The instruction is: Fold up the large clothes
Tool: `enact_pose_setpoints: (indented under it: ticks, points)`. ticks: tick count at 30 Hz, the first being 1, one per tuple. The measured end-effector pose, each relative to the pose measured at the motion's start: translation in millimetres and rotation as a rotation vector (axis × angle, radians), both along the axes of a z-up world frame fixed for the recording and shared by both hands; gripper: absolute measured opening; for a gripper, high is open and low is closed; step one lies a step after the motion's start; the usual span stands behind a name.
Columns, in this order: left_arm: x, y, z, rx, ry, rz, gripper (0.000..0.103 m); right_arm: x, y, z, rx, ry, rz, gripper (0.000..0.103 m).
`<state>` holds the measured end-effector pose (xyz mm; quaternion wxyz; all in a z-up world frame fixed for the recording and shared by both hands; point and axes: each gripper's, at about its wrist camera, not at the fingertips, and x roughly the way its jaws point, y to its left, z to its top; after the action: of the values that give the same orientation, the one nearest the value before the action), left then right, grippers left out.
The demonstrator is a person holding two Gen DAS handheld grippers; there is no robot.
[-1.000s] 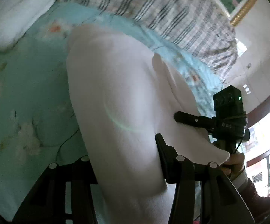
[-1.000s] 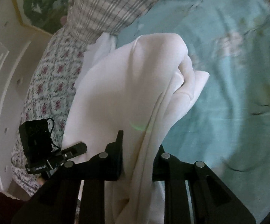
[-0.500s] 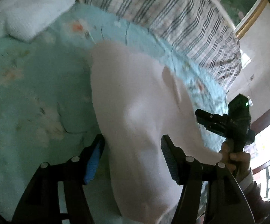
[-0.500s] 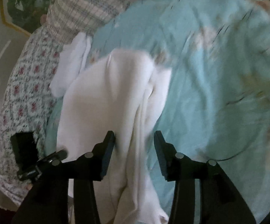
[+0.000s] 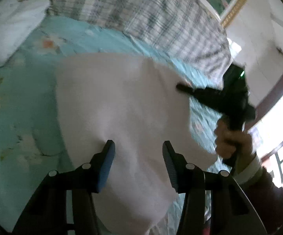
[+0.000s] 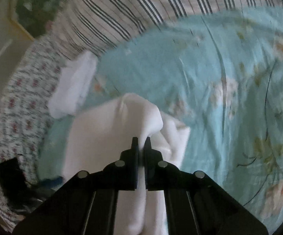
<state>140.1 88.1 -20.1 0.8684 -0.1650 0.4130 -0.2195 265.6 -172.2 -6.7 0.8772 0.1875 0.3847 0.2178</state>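
The white garment (image 5: 121, 105) lay on a bed (image 5: 24, 101) covered with a pale blue flowered sheet, spread broad and rather flat under the left wrist view and bunched into a raised fold (image 6: 139, 113) in the right wrist view. The left claw (image 5: 138, 156) was closing; its fingers (image 5: 106, 162) stood apart with the cloth between them, the pads not pressing it. The right claw (image 6: 141, 145) was clamped on the garment, pinching a narrow ridge of cloth just under the raised fold, with more cloth trailing down between its arms. From the left view the right claw (image 5: 182, 87) reached in from the right edge, its tip against the cloth's far side, with the hand (image 5: 231, 141) holding its handle. A folded white item (image 6: 75, 86) lay apart from the garment near the striped bedding (image 6: 141, 5) at the bed's far edge. A flowered cover (image 6: 22, 98) lay beside it. Both views were blurred.
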Motion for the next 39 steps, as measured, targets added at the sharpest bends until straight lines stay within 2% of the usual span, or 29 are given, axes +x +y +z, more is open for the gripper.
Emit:
enact_pose_setpoints:
  ticks: [2,4,7,9,11,13,15,18,21,24,25,27,29,30,32,36,39]
  points:
    - [3.9,-11.5,-13.5,0.036,0.025,-0.015,0.05,-7.4,-4.3,5.5,-0.024,-0.016,-0.01,0.004]
    - [5.8,-19.4,-21.9,0.055,0.028,-0.018,0.049,-3.7,-12.4,-7.7,-0.038,0.036,-0.035,0.004]
    - [5.1,-29.5,-23.2,0.081,0.011,-0.018,0.051,13.8,-18.9,-46.0,-0.047,0.176,-0.06,0.005]
    - [3.0,-33.1,-24.4,0.096,0.006,-0.012,0.053,16.9,-20.6,-55.2,-0.069,0.214,-0.091,0.009]
    - [1.3,-35.6,-22.6,0.118,0.006,-0.017,0.054,14.1,-21.9,-48.4,-0.114,0.218,-0.141,0.03]
    - [1.8,-28.8,-14.4,0.092,0.017,-0.02,0.054,5.5,-21.3,-31.1,-0.143,0.187,-0.183,0.031]
    - [4.5,-14.2,-1.3,0.067,-0.001,0.017,0.054,-9.3,-15.6,-7.9,-0.13,0.113,-0.18,0.031]
    - [22.0,12.9,13.6,0.017,-0.024,0.107,0.054,-22.8,6.5,17.5,-0.046,0.033,-0.107,0.031]
    - [58.6,36.1,10.5,-0.043,0.004,0.163,0.053,-15.0,31.0,14.9,0.041,0.041,-0.042,0.031]
    - [103.4,50.6,-9.0,-0.023,0.079,0.228,0.051,-1.5,46.2,-10.5,0.019,0.066,-0.041,0.031]
    - [115.7,53.4,-15.5,-0.019,0.094,0.234,0.051,4.4,45.2,-22.6,0.013,0.094,-0.057,0.03]
    - [141.9,53.8,-31.2,0.004,0.13,0.224,0.044,14.6,34.8,-53.2,0.008,0.145,-0.089,0.022]
    - [158.1,47.1,-47.0,0.049,0.149,0.211,0.038,20.8,25.2,-71.2,0.021,0.154,-0.108,0.0]
    - [162.5,43.4,-53.0,0.083,0.156,0.213,0.03,22.2,17.9,-77.6,0.063,0.14,-0.108,0.0]
    - [165.7,37.8,-59.0,0.12,0.149,0.217,0.03,25.8,8.6,-84.4,0.133,0.149,-0.094,0.0]
    - [163.9,35.0,-57.4,0.15,0.132,0.207,0.03,23.1,15.2,-80.7,0.08,0.127,-0.08,0.0]
    - [152.1,41.6,-44.1,0.122,0.124,0.221,0.027,24.8,16.3,-79.7,0.091,0.132,-0.081,0.0]
